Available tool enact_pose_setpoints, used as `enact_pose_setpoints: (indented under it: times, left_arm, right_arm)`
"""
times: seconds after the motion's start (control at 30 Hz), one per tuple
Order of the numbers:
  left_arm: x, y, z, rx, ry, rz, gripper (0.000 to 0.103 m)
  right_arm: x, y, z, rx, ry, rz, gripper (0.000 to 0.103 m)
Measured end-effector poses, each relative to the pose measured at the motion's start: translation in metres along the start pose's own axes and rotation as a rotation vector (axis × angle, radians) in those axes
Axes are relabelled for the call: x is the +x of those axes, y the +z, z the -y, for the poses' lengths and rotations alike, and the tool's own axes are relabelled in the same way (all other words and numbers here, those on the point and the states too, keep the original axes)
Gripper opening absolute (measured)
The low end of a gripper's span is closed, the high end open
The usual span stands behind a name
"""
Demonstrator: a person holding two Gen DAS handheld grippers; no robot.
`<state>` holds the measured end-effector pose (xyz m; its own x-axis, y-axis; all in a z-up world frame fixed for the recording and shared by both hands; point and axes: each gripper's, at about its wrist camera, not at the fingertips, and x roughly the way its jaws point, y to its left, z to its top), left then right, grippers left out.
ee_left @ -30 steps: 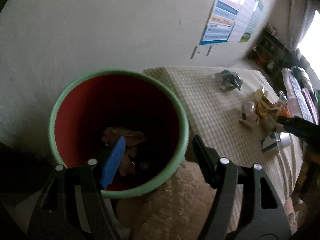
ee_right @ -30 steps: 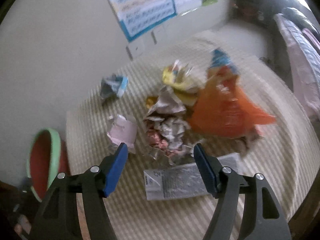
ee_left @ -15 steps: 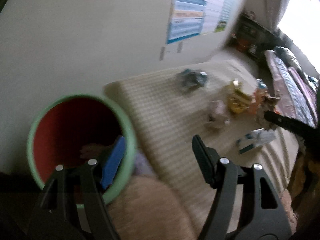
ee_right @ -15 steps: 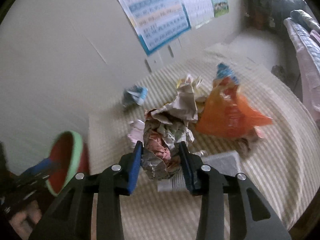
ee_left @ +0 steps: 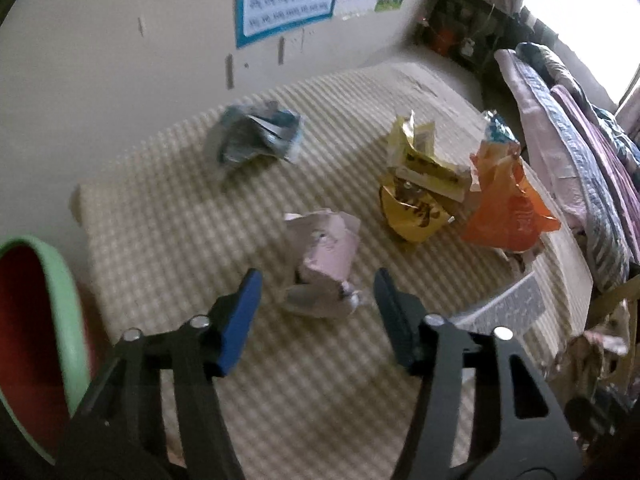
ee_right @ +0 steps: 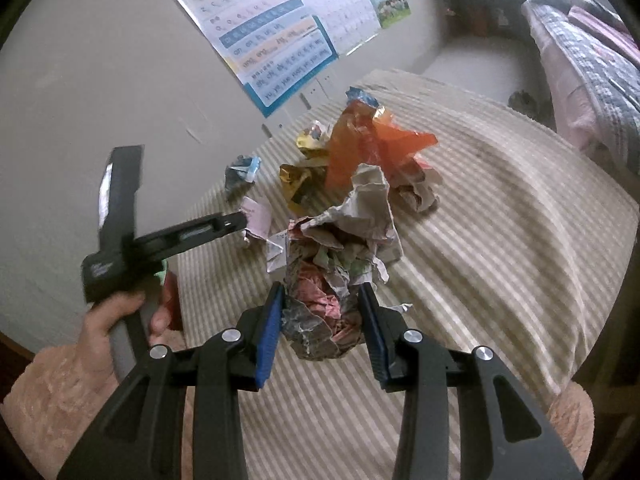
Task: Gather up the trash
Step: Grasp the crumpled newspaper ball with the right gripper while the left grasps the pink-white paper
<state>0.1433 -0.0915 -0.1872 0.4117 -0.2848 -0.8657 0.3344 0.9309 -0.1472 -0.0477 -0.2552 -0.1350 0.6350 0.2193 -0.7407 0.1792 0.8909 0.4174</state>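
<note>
The left gripper (ee_left: pixel 318 292) has swung away from the bin (ee_left: pixel 60 320), which a second ago filled its view and now sits cut off at the lower left edge of the frame. It now points at the pink paper wad (ee_left: pixel 326 256) in the middle of the striped mat (ee_left: pixel 168 216), and the jaws are closing, the wad between the tips but the pads not pressing on it yet.

Over on the other side, the right gripper (ee_right: pixel 322 320) was spread wide over the pile a second ago; now it's narrow, clamped on the crumpled newspaper ball (ee_right: pixel 340 276) at frame centre, which stands up between the pads. That reads as one piece secured and a second about to be taken, so the bin trip comes next for the right hand.

Left on the mat: a blue wrapper (ee_left: pixel 256 136) upper middle, a yellow packet (ee_left: pixel 420 188) and an orange bag (ee_left: pixel 508 204) to the right.

Writing: the wall poster (ee_right: pixel 272 40) at the top of the right view carries rows of letters and pinyin syllables, too blurred to read surely; the packet print is unreadable
</note>
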Motion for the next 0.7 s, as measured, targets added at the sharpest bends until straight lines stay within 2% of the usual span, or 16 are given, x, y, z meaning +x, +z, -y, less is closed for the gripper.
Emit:
enact_pose_setpoints:
  times: [0.2,0.27,0.3,0.5,0.7]
  left_arm:
    - [0.028,0.007,-0.003,-0.043,0.007,-0.076,0.042]
    - [0.031,0.008,-0.004,-0.043,0.006,-0.077,0.041]
    - [0.030,0.008,-0.003,-0.039,-0.004,-0.070,0.034]
    - [0.021,0.002,-0.004,-0.017,0.012,-0.050,0.033]
    - [-0.009,-0.016,-0.009,-0.025,0.009,-0.014,0.033]
  right_arm:
    - [-0.003,-0.004,-0.002,-0.023,0.026,-0.001,0.037]
    - [-0.004,-0.007,-0.001,-0.020,0.029,-0.003,0.037]
    - [-0.004,-0.007,-0.001,-0.019,0.029,-0.003,0.037]
    - [-0.002,-0.006,0.000,-0.013,0.031,-0.004,0.037]
    - [-0.003,-0.006,-0.002,-0.016,0.032,0.007,0.037]
